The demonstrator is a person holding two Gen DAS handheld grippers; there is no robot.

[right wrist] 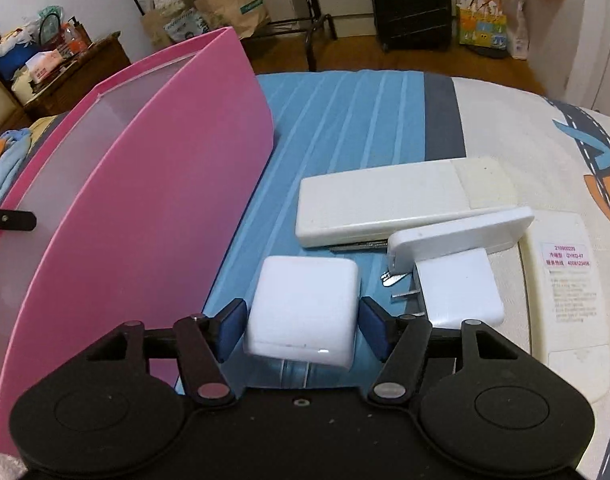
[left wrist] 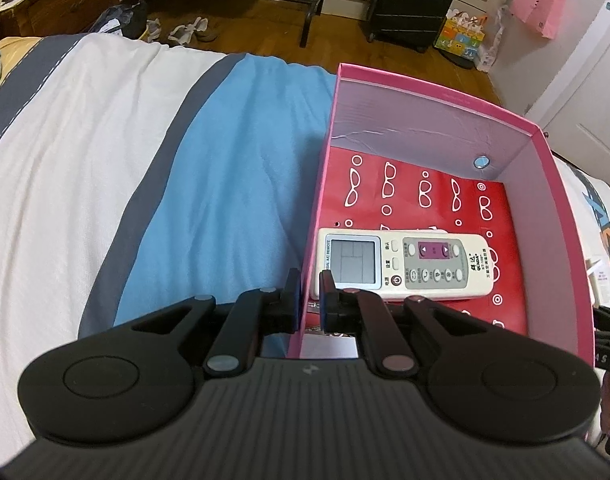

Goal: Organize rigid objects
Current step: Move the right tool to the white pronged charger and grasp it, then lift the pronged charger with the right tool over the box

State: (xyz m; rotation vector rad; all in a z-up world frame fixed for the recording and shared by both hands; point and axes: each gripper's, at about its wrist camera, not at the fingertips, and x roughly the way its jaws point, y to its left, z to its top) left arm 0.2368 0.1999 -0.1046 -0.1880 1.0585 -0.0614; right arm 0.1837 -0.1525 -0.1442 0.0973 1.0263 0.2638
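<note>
Left claw (left wrist: 308,300) pinches pink box (left wrist: 425,92) wall to steady it; right claw (right wrist: 303,328), spread, straddles white charger (right wrist: 305,304) for pickup.

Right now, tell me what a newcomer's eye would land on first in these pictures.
The pink box on the striped bedspread grabs attention first, with a white remote lying on its red, glasses-patterned floor. The left gripper is pinched shut on the box's near wall. Beside the box, the right gripper straddles a white charger block, its fingers apart.
</note>
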